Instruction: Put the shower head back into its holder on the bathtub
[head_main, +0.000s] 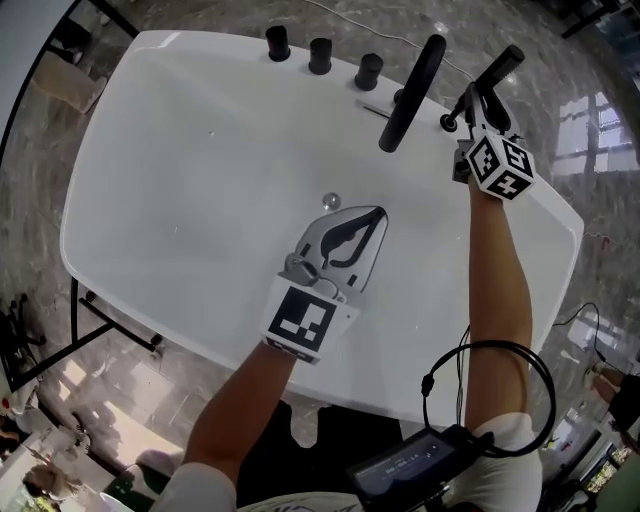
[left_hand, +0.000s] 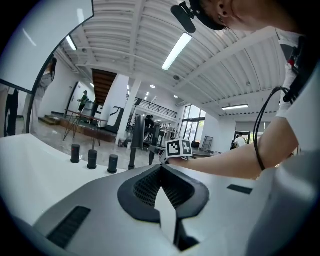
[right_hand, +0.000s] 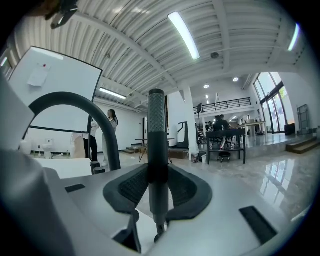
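The shower head (head_main: 492, 78) is a slim black wand, and my right gripper (head_main: 468, 108) is shut on it above the bathtub's (head_main: 180, 190) far right rim. In the right gripper view the wand (right_hand: 156, 135) stands upright, clamped between the dark pads (right_hand: 131, 187). Just left of it rises the black arched spout (head_main: 412, 92). I cannot make out the holder. My left gripper (head_main: 366, 222) hovers over the middle of the white tub, shut, with nothing between its pads (left_hand: 147, 186).
Three black knobs (head_main: 320, 55) stand along the tub's far rim, left of the spout. A chrome fitting (head_main: 331, 201) sits on the tub's inner wall near the left gripper. A black cable (head_main: 490, 385) loops by my right arm. Marble floor surrounds the tub.
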